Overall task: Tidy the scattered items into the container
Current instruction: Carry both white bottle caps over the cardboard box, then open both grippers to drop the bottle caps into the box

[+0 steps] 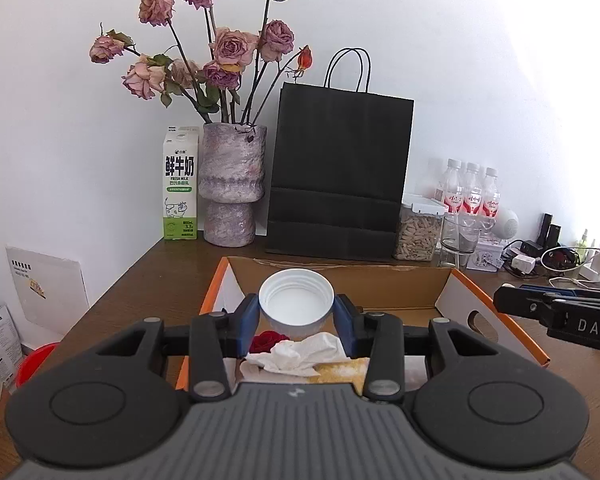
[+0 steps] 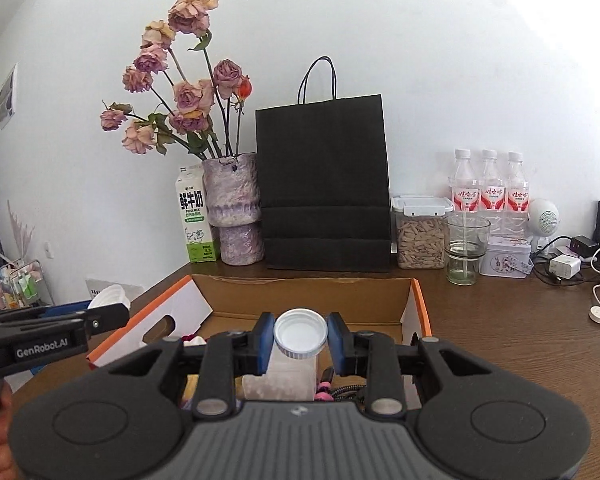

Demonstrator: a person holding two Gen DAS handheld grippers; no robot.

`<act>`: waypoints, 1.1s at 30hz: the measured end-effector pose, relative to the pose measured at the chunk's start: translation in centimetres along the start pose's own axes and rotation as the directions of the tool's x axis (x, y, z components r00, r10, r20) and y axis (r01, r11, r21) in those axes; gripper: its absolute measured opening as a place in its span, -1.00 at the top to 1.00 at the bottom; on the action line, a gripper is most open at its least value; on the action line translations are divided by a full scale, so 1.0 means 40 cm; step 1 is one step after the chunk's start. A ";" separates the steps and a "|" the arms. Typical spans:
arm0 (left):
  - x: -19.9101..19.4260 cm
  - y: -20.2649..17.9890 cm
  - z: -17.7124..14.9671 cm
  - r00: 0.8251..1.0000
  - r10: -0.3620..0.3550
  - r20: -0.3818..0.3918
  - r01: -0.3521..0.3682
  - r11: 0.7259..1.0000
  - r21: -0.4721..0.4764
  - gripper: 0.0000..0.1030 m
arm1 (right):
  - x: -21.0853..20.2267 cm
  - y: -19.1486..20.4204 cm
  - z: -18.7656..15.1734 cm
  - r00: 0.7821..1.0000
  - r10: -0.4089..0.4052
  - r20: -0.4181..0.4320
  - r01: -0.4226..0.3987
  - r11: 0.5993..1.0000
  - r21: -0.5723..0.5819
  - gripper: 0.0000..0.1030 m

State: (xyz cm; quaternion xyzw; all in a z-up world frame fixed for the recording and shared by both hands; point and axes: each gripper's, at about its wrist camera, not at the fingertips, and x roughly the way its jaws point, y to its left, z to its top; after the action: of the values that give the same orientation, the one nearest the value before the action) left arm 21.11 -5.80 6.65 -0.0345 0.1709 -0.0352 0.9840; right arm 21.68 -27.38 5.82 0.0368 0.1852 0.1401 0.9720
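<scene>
A cardboard box [image 2: 308, 300] sits on the table [image 2: 520, 340]. Behind it along the wall, left to right, stand a milk carton [image 2: 194, 224], vase [image 2: 236, 208], paper bag [image 2: 324, 184], food canister [image 2: 421, 236], glass [image 2: 466, 250] and, behind that, three bottles [image 2: 489, 184]. Inside the box lies what seems a crumpled tissue [image 1: 300, 354].

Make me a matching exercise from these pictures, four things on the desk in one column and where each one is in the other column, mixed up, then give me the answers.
Things
1. milk carton
2. black paper bag
3. white cap
4. empty glass

Places
A. between the pads of the left tool
B. left of the vase, by the wall
C. in front of the row of bottles
D. between the vase and the seed jar

Pairs: 1-B, 2-D, 3-A, 4-C
</scene>
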 end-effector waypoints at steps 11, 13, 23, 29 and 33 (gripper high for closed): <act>0.122 0.027 -0.061 0.995 -0.029 -0.092 0.028 1.000 -0.012 0.21 | 0.144 -0.056 -0.069 0.993 -0.031 -0.110 0.038 0.998 0.060 0.46; 0.122 0.029 -0.066 0.995 -0.027 -0.094 0.027 1.000 -0.007 0.21 | 0.155 -0.057 -0.080 0.991 -0.034 -0.128 0.043 0.997 0.064 0.46; 0.115 0.018 -0.078 0.996 -0.025 -0.086 0.026 1.000 0.008 0.21 | 0.143 -0.039 -0.087 0.992 -0.038 -0.123 0.044 0.998 0.051 0.46; 0.113 0.018 -0.077 0.996 -0.030 -0.082 0.030 1.000 0.002 0.20 | 0.136 -0.035 -0.084 0.992 -0.035 -0.118 0.041 0.998 0.047 0.46; 0.114 0.023 -0.076 0.995 -0.044 -0.088 0.043 0.999 -0.014 0.20 | 0.137 -0.037 -0.082 0.992 -0.040 -0.120 0.047 0.997 0.053 0.46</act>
State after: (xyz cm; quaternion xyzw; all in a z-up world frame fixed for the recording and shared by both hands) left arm 24.42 -5.41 2.20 -0.0423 0.2138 -0.0571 0.9743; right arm 25.73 -27.16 0.66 0.0515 0.2476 0.1157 0.9606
